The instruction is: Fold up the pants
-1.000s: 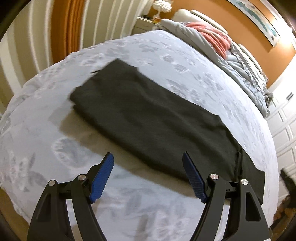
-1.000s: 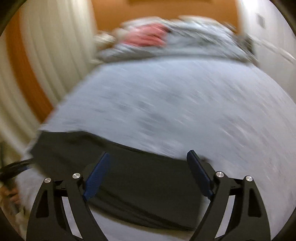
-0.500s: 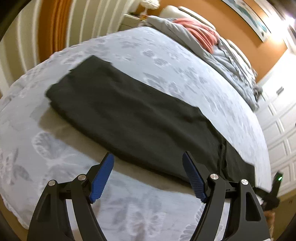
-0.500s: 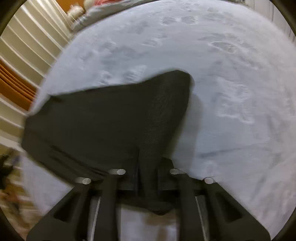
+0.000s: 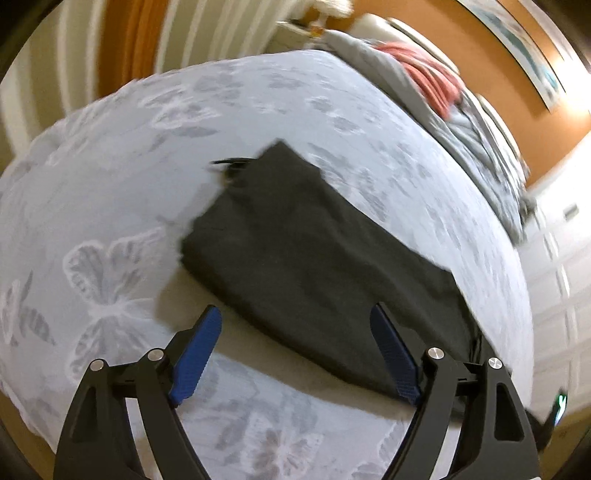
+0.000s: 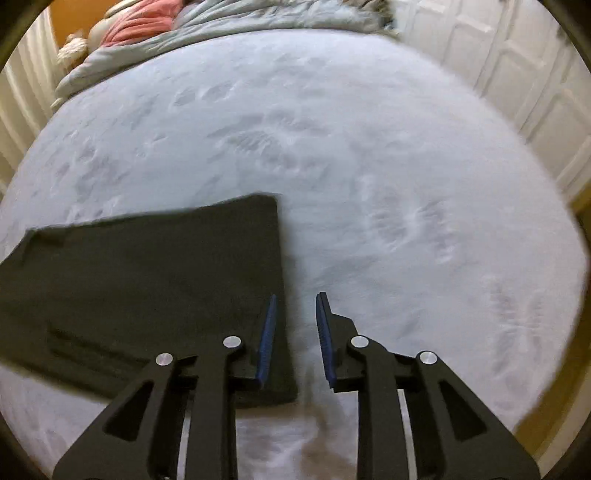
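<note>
A wide bed [image 5: 110, 206] fills most of both views, covered in a pale grey-blue bedspread [image 6: 369, 155] printed with butterflies. At its head lies a rumpled grey duvet [image 5: 476, 122] with a coral-pink blanket [image 5: 432, 79] bunched on top, against cream pillows [image 5: 391, 26]. The wall behind the head [image 5: 524, 96] is orange and carries a framed picture [image 5: 517, 29] with teal in it. A small nightstand [image 5: 291, 35] stands in the far corner by pale striped curtains [image 5: 192, 33] with an orange band. White panelled doors [image 6: 517, 74] run along the other side of the bed. The light is warm and indoor, with a bright glare at the picture's lower end.
</note>
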The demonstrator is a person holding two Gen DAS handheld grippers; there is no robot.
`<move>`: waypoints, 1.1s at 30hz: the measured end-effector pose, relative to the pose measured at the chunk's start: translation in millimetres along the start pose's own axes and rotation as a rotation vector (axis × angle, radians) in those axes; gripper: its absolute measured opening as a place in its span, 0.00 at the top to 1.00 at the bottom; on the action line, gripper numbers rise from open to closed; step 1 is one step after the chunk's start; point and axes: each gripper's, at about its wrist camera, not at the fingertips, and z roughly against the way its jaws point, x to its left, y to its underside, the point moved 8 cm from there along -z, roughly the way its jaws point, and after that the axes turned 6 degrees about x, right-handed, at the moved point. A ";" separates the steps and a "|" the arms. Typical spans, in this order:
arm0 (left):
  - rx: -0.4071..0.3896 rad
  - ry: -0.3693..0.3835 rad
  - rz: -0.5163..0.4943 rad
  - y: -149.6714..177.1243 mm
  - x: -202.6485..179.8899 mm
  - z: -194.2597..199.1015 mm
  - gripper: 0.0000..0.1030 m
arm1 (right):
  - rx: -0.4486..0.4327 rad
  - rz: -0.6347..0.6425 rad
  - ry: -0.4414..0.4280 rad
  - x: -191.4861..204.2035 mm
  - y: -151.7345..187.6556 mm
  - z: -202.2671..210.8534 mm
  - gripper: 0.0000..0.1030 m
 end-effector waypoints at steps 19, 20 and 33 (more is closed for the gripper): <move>0.012 0.033 0.117 -6.4 23.0 -2.8 0.19 | -0.049 0.482 -0.396 256.5 43.7 33.8 0.93; 0.015 0.031 0.132 -7.6 27.3 -5.3 0.19 | 0.005 0.502 -0.400 264.9 51.8 18.9 0.93; -0.043 0.136 0.338 -24.5 46.8 -40.6 0.31 | -0.127 0.252 -0.303 163.2 -1.9 42.6 0.17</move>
